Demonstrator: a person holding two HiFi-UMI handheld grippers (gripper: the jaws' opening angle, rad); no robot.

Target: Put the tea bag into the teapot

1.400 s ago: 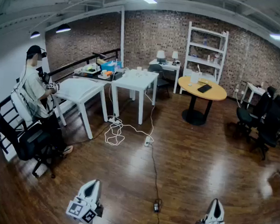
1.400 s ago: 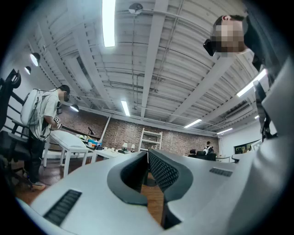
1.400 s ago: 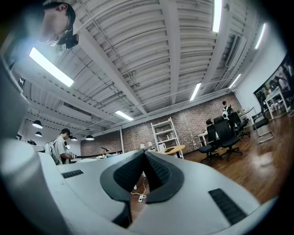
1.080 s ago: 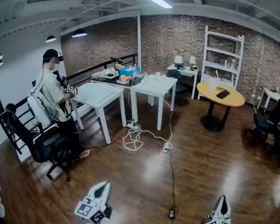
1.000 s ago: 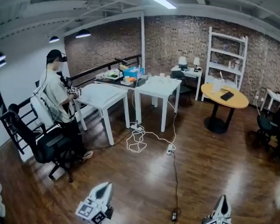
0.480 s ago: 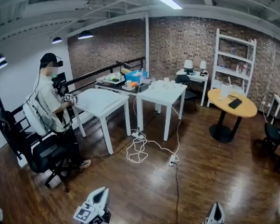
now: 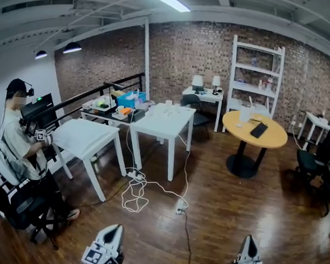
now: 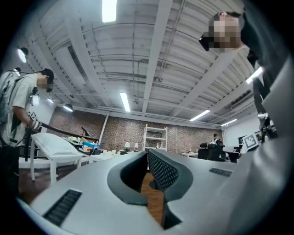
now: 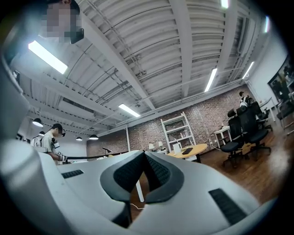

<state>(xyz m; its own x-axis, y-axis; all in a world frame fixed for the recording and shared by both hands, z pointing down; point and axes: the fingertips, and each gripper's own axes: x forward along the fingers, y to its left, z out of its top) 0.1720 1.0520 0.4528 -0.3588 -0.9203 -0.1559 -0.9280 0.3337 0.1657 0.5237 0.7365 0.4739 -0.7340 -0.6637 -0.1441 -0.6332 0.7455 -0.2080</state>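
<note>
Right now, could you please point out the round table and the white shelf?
round table (image 7: pixel 275 137): head view, bare right part of its top.
white shelf (image 7: pixel 232 74): head view, its left upright.

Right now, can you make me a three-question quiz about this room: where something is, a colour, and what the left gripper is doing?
1. Where does the round table stand? A near the white shelf; B against the left wall; C on the stairs.
2. What colour is its top? A blue; B yellow-orange; C green.
3. How are the left gripper's jaws? A wide open; B shut on a tea bag; C shut, nothing between.
1 A: the shelf rises just behind it. 2 B: the head view shows that colour. 3 C: the jaws meet with nothing in them.
</note>
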